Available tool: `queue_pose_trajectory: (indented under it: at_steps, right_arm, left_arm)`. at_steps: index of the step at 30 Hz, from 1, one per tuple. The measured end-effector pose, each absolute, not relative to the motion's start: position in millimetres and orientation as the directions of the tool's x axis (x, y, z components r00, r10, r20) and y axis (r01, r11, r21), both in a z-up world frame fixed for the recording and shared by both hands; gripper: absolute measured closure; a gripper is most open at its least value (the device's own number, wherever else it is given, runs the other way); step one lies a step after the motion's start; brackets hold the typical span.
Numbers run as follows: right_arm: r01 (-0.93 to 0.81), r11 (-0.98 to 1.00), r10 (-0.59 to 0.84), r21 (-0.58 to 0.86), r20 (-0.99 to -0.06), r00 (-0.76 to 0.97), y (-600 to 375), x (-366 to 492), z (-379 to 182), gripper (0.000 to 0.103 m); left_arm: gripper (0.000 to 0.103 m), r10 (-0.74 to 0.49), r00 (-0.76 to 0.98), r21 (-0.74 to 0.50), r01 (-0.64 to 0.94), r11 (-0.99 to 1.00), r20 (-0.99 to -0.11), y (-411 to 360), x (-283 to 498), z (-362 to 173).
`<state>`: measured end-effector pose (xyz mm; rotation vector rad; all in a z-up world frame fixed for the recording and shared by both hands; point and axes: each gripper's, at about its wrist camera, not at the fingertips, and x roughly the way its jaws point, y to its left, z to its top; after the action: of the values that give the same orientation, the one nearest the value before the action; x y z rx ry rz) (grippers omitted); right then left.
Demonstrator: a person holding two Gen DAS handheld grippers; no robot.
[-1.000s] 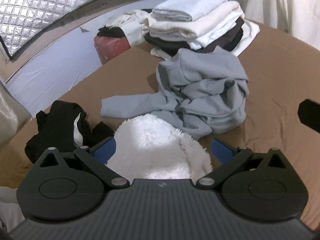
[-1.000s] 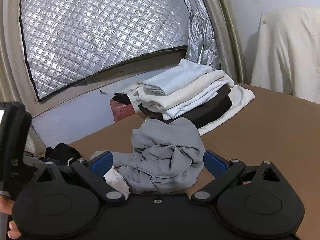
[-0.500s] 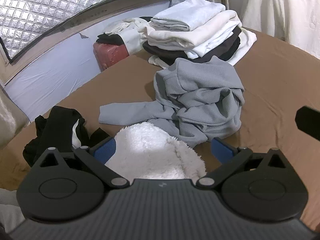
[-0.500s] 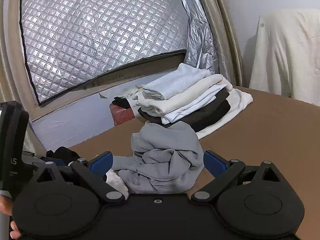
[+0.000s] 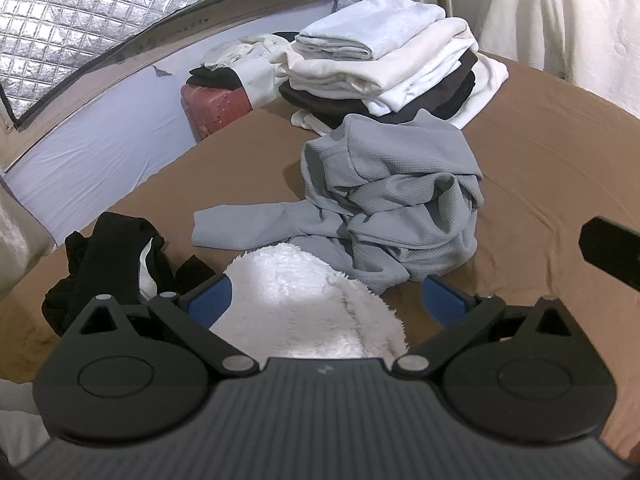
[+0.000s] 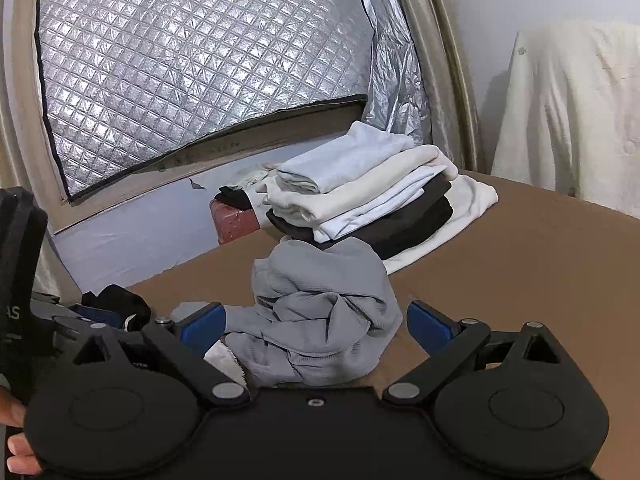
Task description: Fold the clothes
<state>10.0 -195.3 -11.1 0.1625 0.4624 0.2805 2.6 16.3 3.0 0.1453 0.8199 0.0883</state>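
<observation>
both views have crept closer to the crumpled grey top (image 5: 394, 204), tongs spread wide and empty, with 1 folded stack (image 5: 384, 64) finished and the grey top, white fleece (image 5: 304, 304) and black garment (image 5: 108, 256) left.

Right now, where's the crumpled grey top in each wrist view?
Left wrist: crumpled grey top sits centre-right, sleeve trailing left, beyond the white fleece.
Right wrist: centre, low, just past the open tongs.
Shared landmark: the folded stack directly behind it.
</observation>
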Motion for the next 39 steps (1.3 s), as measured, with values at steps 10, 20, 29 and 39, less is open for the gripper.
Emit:
queue_pose_trajectory:
  at_steps: [10, 20, 29, 39]
  right_arm:
    - [-0.232, 0.948, 0.305, 0.215, -0.416, 0.857, -196, 10, -11, 0.004]
    - [-0.232, 0.948, 0.306, 0.218, -0.418, 0.855, -196, 11, -11, 0.004]
    - [-0.217, 0.941, 0.315, 0.259, -0.438, 0.842, -201, 19, -25, 0.004]
    - [-0.154, 0.923, 0.334, 0.353, -0.534, 0.777, -209, 48, -77, 0.004]
  left_arm:
    - [0.000, 0.134, 0.679, 0.164, -0.020, 0.986, -0.722, 15, 2, 4]
    - [0.000, 0.132, 0.674, 0.172, -0.008, 0.985, -0.727, 11, 2, 2]
    - [0.000, 0.118, 0.695, 0.123, -0.043, 0.991, -0.709, 22, 18, -4]
    - [0.001, 0.093, 0.693, 0.079, -0.051, 0.996, -0.715, 47, 88, -34]
